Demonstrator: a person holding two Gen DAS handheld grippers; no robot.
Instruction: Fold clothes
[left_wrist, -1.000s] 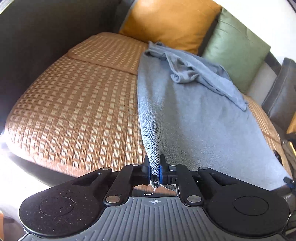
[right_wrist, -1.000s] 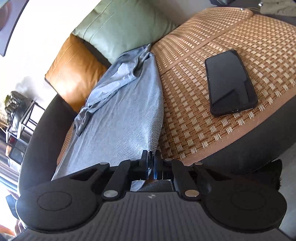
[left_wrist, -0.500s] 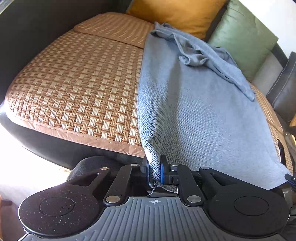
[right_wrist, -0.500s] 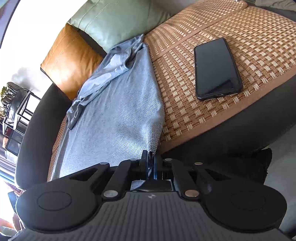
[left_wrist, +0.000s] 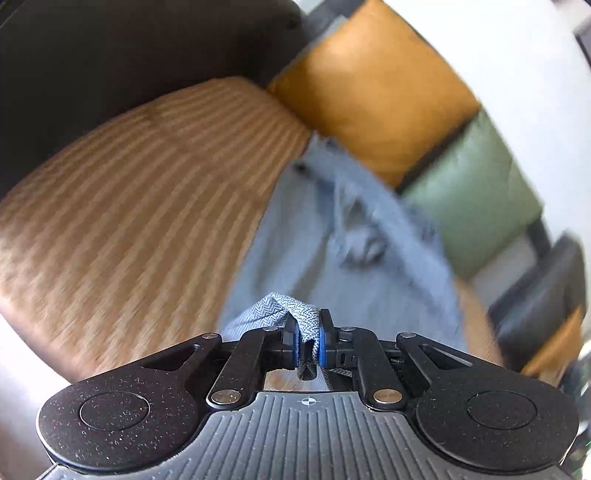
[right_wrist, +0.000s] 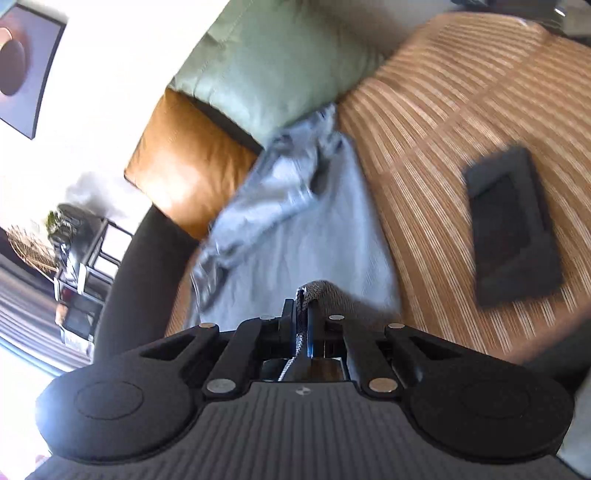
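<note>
Gripping the grey garment (left_wrist: 332, 266) on the sofa (left_wrist: 129, 206) by its near hem, left hand-held gripper (left_wrist: 307, 338) and right hand-held gripper (right_wrist: 303, 325) both clamped, I judge the fold barely begun, sleeves bunched near the cushions.

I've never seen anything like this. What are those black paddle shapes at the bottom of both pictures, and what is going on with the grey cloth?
There is no robot here: a person holds a hand tool with two fingers in each hand, and a small camera on each tool looks forward along them. One picture comes from the left gripper, the other from the right gripper. Each is pinched shut on a corner of the grey garment, which lies on a sofa with a woven mat. An orange cushion and a green cushion lean at the back. A black phone lies on the mat beside the garment. Both pictures are blurred.
</note>
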